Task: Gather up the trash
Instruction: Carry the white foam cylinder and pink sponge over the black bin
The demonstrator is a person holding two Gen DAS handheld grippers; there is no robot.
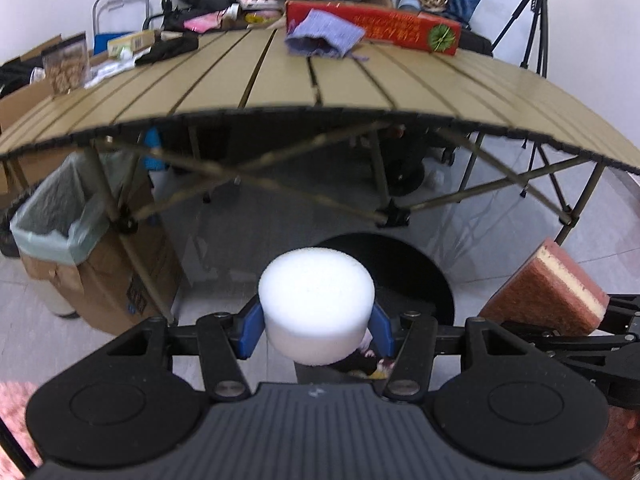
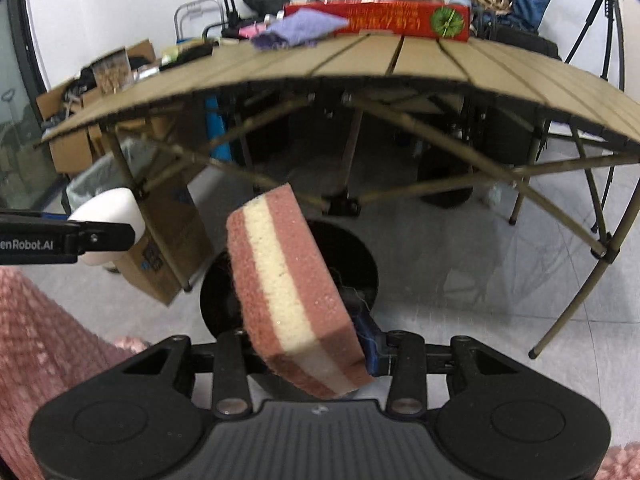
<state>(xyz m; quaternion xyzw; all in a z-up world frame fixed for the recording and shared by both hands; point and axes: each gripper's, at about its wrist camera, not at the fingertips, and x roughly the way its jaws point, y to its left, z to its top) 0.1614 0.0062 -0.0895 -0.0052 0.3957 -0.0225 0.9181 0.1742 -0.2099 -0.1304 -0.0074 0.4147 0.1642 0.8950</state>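
The left gripper (image 1: 318, 330) pinches a white foam cylinder (image 1: 316, 304) between its blue pads (image 1: 252, 330), low in the centre of the left wrist view. The right gripper (image 2: 308, 344) is clamped on a pink-and-cream layered sponge (image 2: 292, 292), which tilts up and leftward in the middle of the right wrist view; the same sponge shows at the right edge of the left view.

Directly beyond both loads sits a round black bin (image 1: 416, 272), its dark rim on pale floor tiles, touching neither load. The front edge of a tan slatted folding table (image 1: 280, 84) arches across the upper half of each frame, and its crossed legs (image 1: 256, 180) fan down behind the bin, one joint close to the bin's far rim. Open floor lies to the lower right of the right wrist view, bounded by a slanting table leg (image 2: 576, 292).

At the left of the left view, a cardboard box lined with a pale green bag (image 1: 68, 216) stands under the table's edge. On the tabletop, along the top of the frame, lie a long red box (image 1: 384, 26), a purple cloth (image 1: 324, 36) against it, and assorted clutter at upper left. A camera tripod (image 1: 536, 20) stands at upper right. Pink textured fabric (image 2: 44, 340) fills the lower left corner of the right view.
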